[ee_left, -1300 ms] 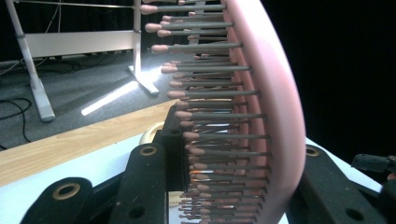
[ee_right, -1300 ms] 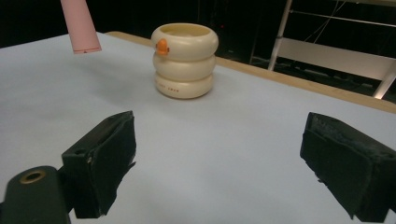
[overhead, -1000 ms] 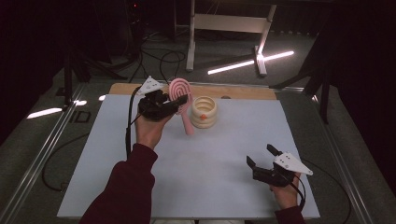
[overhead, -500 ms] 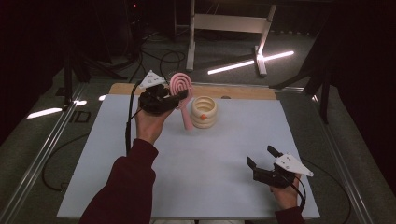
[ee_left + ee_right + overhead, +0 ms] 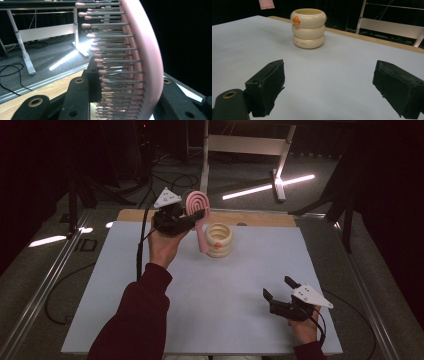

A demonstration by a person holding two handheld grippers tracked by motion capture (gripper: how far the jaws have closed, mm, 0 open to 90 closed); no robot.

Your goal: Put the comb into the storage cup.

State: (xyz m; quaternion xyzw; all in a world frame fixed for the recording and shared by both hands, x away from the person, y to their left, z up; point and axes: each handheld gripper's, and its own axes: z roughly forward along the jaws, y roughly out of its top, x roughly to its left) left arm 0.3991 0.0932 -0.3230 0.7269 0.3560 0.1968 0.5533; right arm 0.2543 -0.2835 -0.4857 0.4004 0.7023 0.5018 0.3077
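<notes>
Sitting clamped in left claw (image 5: 192,216): pink hairbrush (image 5: 197,204)

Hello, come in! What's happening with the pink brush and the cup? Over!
Left gripper shut on pink hairbrush, held up beside cream cup. Right gripper open, low over the table. Nothing blocking the cup. Over.

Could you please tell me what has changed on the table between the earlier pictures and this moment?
Very little. The left hand-held gripper has stayed shut on the pink hairbrush and carried it slightly up and away from the person, beside the cream ringed cup. The brush handle still hangs down next to the cup. The right hand-held gripper stays open and low over the white mat, and the cup has not moved.
</notes>
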